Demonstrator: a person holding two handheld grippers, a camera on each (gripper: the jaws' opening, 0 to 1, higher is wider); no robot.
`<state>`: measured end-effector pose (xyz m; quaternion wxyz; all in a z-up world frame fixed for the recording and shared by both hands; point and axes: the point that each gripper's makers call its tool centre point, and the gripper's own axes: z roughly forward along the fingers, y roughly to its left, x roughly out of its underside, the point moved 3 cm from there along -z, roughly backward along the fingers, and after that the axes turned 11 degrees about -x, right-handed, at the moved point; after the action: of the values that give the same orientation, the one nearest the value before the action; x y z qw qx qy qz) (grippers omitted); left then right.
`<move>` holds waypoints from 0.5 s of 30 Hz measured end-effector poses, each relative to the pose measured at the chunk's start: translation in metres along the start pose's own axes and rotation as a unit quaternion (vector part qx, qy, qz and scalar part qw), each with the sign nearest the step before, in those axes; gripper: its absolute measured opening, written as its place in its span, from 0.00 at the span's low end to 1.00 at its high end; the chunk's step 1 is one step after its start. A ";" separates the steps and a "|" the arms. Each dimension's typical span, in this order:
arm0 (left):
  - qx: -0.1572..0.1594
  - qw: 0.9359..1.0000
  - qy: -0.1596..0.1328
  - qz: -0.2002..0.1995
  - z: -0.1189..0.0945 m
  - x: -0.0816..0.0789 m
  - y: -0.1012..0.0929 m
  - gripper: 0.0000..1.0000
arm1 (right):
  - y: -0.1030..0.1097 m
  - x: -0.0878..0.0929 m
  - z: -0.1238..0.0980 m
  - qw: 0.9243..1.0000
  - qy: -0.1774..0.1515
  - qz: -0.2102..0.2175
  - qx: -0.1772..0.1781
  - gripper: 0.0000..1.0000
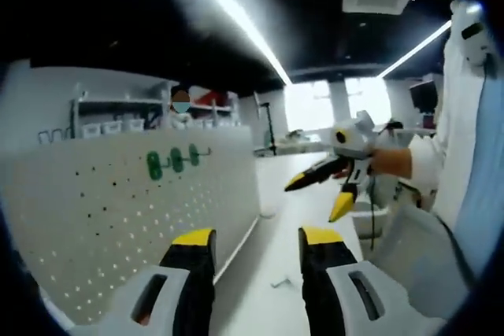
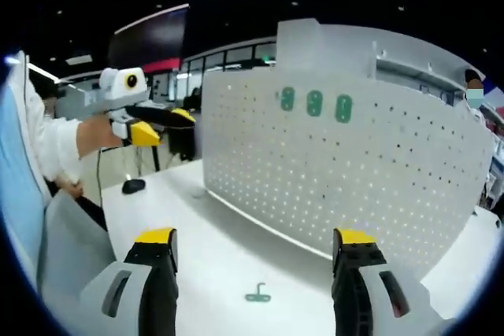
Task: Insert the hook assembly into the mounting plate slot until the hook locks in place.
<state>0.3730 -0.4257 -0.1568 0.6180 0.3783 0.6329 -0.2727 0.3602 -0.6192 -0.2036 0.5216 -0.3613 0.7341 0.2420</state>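
On the table [image 2: 220, 257] lies a hook [image 2: 257, 295] (pegboard [image 2: 346, 179] behind).

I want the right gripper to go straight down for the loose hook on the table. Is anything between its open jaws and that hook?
Nothing visible. The green hook lies alone on the white table, between and just ahead of the right gripper, whose jaws stand open. The pegboard stands upright beyond it.

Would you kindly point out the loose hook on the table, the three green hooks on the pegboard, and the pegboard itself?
loose hook [image 2: 257, 295], right gripper view, on its green base.
green hooks [image 2: 315, 103], right gripper view, on the middle one's plate.
pegboard [image 2: 346, 179], right gripper view, on its bare perforated face.
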 end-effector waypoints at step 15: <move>-0.002 1.000 0.009 -0.011 -0.019 0.014 -0.018 0.41 | -0.010 0.074 0.017 0.996 0.070 0.051 -0.017 0.68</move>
<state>0.3479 -0.4187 -0.1716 0.6101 0.3724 0.6429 -0.2751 0.3635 -0.6334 -0.2783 0.4500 -0.3479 0.7819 0.2550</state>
